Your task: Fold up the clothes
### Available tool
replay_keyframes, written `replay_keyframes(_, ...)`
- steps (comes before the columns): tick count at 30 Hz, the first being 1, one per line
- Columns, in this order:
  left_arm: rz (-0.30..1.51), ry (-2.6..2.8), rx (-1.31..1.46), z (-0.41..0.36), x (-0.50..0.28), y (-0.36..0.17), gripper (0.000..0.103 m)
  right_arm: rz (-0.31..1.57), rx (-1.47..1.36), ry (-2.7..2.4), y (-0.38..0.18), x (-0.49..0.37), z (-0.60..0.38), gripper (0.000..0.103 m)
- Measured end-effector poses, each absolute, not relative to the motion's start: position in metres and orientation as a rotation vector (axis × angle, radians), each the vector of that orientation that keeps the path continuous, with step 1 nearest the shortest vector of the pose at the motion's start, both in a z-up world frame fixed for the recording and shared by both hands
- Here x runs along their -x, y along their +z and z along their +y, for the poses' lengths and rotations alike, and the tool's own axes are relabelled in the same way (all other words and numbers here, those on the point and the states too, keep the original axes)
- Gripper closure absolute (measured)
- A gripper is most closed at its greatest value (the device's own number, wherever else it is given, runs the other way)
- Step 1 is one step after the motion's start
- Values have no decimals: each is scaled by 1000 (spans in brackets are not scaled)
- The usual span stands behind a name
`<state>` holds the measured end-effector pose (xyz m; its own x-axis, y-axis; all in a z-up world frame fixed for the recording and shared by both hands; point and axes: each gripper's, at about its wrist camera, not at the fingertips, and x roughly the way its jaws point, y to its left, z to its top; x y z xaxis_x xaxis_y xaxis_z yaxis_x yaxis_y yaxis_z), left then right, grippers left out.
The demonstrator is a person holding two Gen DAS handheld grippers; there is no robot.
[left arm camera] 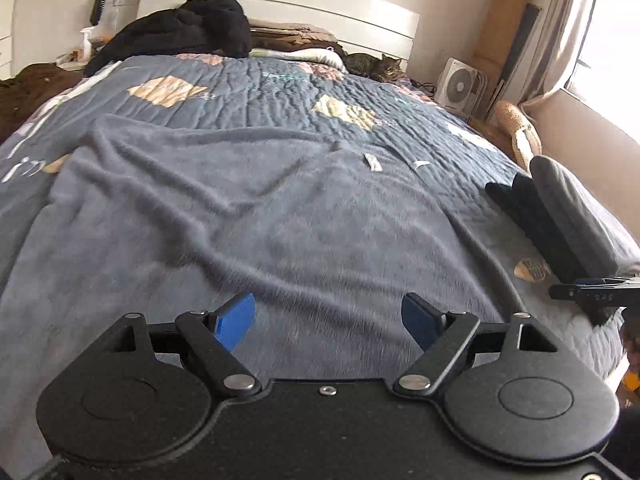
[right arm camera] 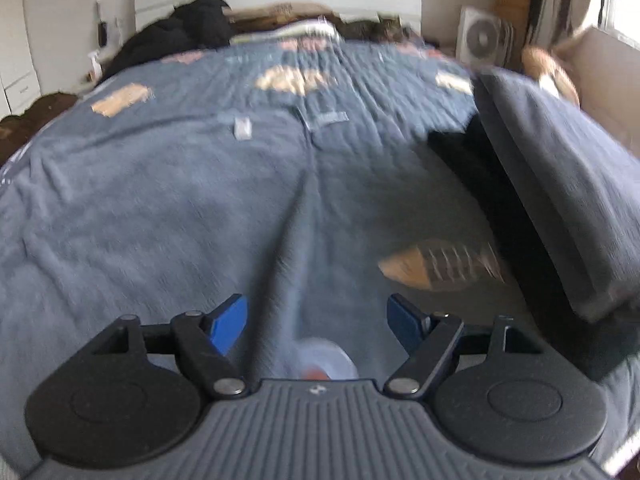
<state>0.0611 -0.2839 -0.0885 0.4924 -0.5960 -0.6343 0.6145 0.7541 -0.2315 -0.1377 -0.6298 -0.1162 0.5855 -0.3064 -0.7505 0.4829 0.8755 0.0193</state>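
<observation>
Left claw (left arm camera: 329, 322) and right claw (right arm camera: 316, 326) both hovering wide open, gripping nothing; grey garment (left arm camera: 248, 216) lying spread and wrinkled across frame centre on quilt (left arm camera: 280, 84); risk: pinching quilt along with garment, dragging folded pile (left arm camera: 568, 208) at right

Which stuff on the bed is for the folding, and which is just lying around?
For the folding:
- fuzzy grey-blue garment spread flat
- folded stack at the bed's right edge
- left gripper and right gripper, both open, empty

Just lying about:
- cat
- black clothes heap
- fan
- hairbrush
- spray bottle
</observation>
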Motion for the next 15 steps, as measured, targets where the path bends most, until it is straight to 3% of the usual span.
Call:
replay_keyframes(9,754,-731,-44,-279,-24,-80,23,1088,-206,-311,-160,168,-634,32)
replay_keyframes(15,752,-749,-64,-290,-5,-77,23,1099,-294,-254,-175,161,-632,32)
